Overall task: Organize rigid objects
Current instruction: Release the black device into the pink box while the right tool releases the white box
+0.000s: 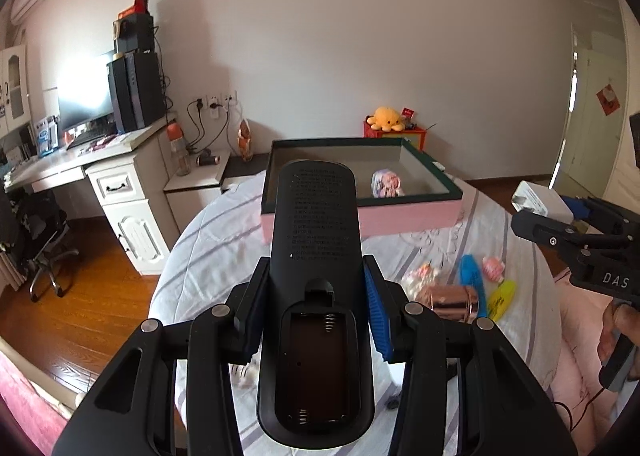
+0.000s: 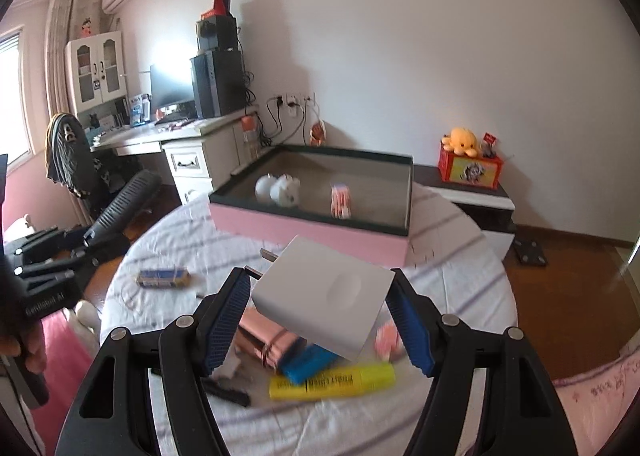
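The left tool [image 1: 316, 296] clamps a black remote [image 1: 314, 256], the right tool [image 2: 320, 316] a white charger [image 2: 324, 296] gripped cornerwise, which could twist loose before reaching the pink box [image 2: 304, 228].

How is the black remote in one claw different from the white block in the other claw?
The remote is black, long and slim; the white charger block is pale, squat and boxy. The remote shows an open battery bay with no cover on it; the charger shows metal plug prongs at one corner. The left gripper squeezes the remote's narrow sides; the right gripper spans the wider charger. Both are held above the bed.
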A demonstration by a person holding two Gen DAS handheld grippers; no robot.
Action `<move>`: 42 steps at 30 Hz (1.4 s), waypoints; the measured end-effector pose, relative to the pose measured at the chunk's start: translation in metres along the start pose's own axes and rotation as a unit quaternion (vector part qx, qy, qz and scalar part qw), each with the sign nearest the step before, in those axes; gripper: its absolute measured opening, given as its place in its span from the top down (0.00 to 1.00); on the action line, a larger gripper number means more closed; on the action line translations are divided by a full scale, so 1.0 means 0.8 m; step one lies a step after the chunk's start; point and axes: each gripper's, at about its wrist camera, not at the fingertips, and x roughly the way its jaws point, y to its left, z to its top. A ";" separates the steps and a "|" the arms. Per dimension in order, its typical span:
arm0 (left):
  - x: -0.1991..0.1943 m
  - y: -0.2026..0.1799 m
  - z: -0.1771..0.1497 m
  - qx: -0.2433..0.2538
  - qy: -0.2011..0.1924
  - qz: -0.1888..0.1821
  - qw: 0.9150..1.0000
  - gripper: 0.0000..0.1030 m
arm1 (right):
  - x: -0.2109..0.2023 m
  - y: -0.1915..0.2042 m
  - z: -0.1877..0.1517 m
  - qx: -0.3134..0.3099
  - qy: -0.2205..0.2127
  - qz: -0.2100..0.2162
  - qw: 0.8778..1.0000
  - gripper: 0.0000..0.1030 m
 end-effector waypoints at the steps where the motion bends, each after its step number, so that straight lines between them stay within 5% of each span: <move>1: 0.003 -0.003 0.006 0.004 -0.002 -0.001 1.000 0.58 | 0.001 0.000 0.004 -0.001 -0.002 0.001 1.000 0.31; 12: 0.070 -0.019 0.074 0.020 -0.001 -0.029 0.999 0.58 | 0.047 -0.029 0.060 -0.007 -0.010 -0.003 1.000 0.31; 26: 0.229 -0.042 0.161 0.034 0.046 -0.060 0.997 0.58 | 0.173 -0.075 0.121 -0.025 0.038 -0.013 0.999 0.31; 42: 0.346 -0.053 0.146 0.042 0.116 -0.051 0.991 0.57 | 0.293 -0.107 0.114 -0.032 0.117 -0.001 0.993 0.31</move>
